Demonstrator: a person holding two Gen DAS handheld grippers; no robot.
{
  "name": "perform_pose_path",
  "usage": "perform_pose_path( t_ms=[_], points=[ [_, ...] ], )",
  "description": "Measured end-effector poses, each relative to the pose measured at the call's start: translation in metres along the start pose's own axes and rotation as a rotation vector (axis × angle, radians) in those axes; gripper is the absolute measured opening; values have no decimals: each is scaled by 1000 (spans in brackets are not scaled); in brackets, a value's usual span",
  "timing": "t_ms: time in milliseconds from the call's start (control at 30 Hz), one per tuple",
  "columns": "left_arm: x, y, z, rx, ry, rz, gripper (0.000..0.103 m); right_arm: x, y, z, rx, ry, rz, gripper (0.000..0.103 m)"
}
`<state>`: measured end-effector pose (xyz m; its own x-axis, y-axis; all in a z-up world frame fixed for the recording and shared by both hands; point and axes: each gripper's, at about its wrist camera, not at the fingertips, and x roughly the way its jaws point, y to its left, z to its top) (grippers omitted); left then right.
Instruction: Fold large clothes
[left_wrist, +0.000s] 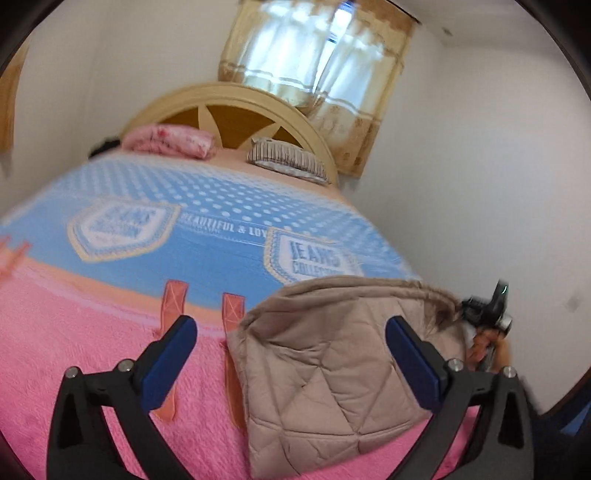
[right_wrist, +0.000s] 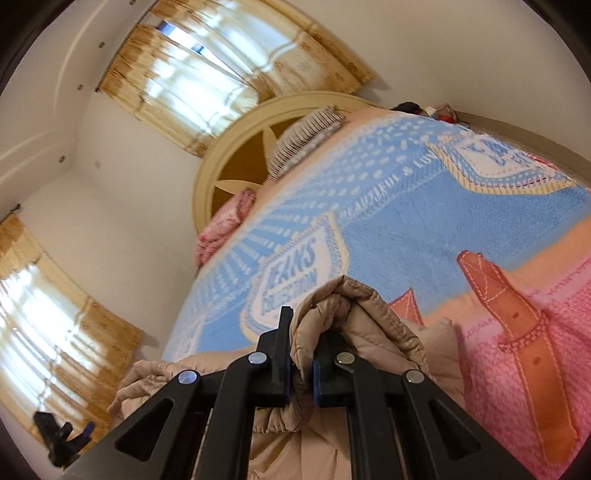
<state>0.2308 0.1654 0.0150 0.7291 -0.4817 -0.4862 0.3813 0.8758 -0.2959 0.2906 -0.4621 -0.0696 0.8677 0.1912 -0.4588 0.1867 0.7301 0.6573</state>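
Quilted beige coat: lies folded on bed's pink-and-blue blanket, near foot end. Right claw: clamped on bunched coat edge, fabric pinched between blue pads. Left claw: jaws wide apart, empty, poised over coat. Background: arched headboard, striped pillow, curtained window.

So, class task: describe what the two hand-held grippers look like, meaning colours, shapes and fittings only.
The left gripper and right gripper match: black plastic arms with triangular cut-outs, round silver pivot bolts, and flat fingers faced with dark blue pads. No cables, markings or sleeves show.
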Motion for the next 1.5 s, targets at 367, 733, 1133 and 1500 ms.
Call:
perform_pose_path(
  t_ms=[367, 733, 1133, 1500],
  points=[
    [157, -140, -54, 465, -6, 309, 103, 75, -14, 10, 1, 19, -102, 10],
    [245, -95, -63, 329, 152, 436, 103, 46, 81, -31, -352, -80, -171, 54],
    [280, -73, -53, 215, 228, 449, 103, 145, 78, -98, -423, 145, -171, 54],
    [292, -67, -60, 185, 246, 440, 103, 161, 69, -104, -426, 167, -187, 54]
  ],
)
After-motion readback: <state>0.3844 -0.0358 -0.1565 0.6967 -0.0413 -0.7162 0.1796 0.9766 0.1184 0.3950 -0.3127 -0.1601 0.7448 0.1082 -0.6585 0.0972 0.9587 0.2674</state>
